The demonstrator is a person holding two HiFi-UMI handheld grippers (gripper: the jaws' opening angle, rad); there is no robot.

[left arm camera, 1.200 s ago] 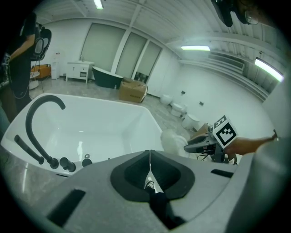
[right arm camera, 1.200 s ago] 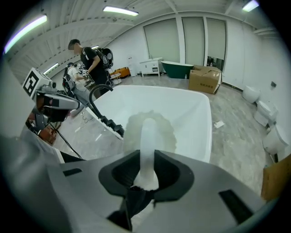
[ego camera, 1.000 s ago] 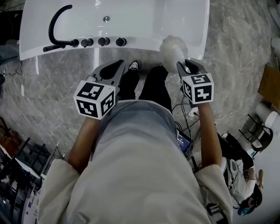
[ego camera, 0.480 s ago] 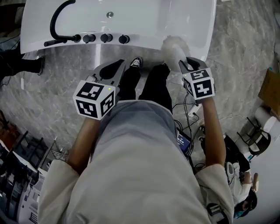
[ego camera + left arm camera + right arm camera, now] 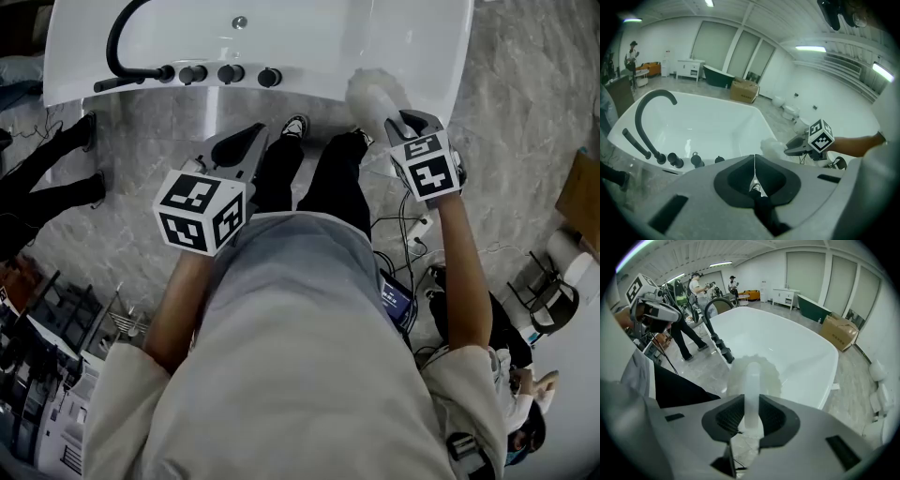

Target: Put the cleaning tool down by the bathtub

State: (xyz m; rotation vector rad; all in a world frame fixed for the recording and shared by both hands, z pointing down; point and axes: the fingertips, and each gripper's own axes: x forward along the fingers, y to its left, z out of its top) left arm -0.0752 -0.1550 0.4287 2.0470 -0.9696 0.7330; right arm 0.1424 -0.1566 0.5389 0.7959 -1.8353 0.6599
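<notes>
Bristles of a white cleaning tool (image 5: pixel 368 97) puff out in a fluffy round head just beyond the right claw (image 5: pixel 403 120), whose two jaws are clamped on the tool's pale, translucent handle. In the right gripper view the handle runs straight up between the dark pads. From the head view the head lies over the near right corner of the white bathtub (image 5: pixel 412 56), at its rim; whether it touches the rim cannot be told. The left claw (image 5: pixel 246 141) is closed with its jaws meeting in a thin line and nothing held between them. It hangs near the tub's near side, left of the person's black trouser legs and a black-and-white shoe (image 5: pixel 294 125). On the near edge of the tub, towards the left, a black arched faucet (image 5: pixel 117 52) curves over the basin, and a row of black knobs (image 5: pixel 230 74) sits just right of its base. Grey marbled floor (image 5: pixel 525 141) surrounds the tub, with cables trailing on it near the person's right side. Another person's dark legs (image 5: pixel 47 169) stand at the far left. Further back in the room, the left gripper view shows a cardboard box (image 5: pixel 744 90) beside a dark green tub (image 5: pixel 716 76).
</notes>
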